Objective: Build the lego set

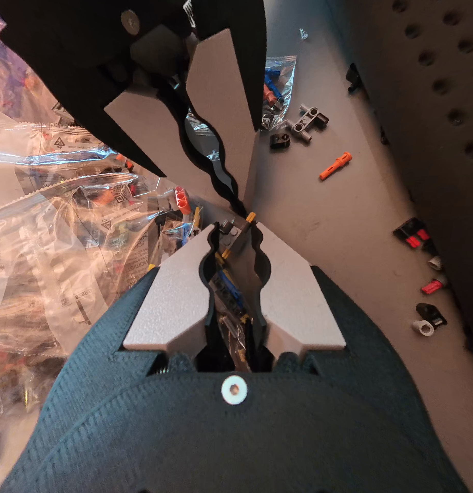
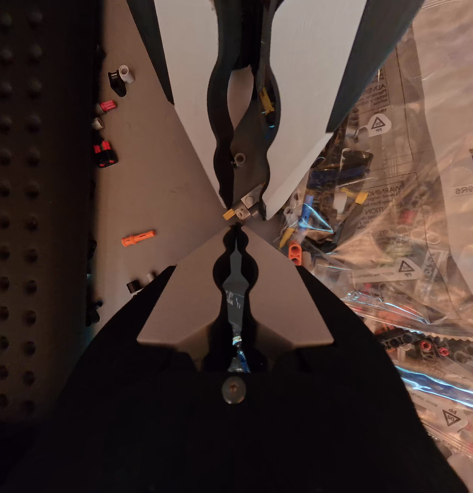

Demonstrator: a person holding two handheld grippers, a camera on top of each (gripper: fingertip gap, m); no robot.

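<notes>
We see a small grey assembly [image 1: 234,234] with a yellow pin [image 1: 250,216] sticking out of its end, pinched at the very tips of our left gripper [image 1: 234,226]; its fingers have closed onto the grey piece, one on each side, with the wavy inner pads parted only by its width. In the right wrist view the same grey assembly [image 2: 247,204] sits at the tip of the left gripper [image 2: 246,210], which enters from the top of the frame, and the yellow pin [image 2: 229,214] points toward our right gripper [image 2: 236,228]. The right gripper meets it nose to nose, its tips pressed together just short of the pin; whether they touch it we cannot tell. From the left wrist view the right gripper [image 1: 240,210] comes down from the upper left, tilted, so the two tools stand tip to tip in an hourglass. To the left gripper's left lies a heap of clear plastic bags [image 1: 56,213] full of parts, with an orange beam [image 1: 182,199] near the tips. To its right, on the grey table [image 1: 336,240], lie an orange axle pin [image 1: 335,165], a grey connector [image 1: 307,122] and red and black pieces [image 1: 414,236] along a dark perforated panel [image 1: 430,106].
</notes>
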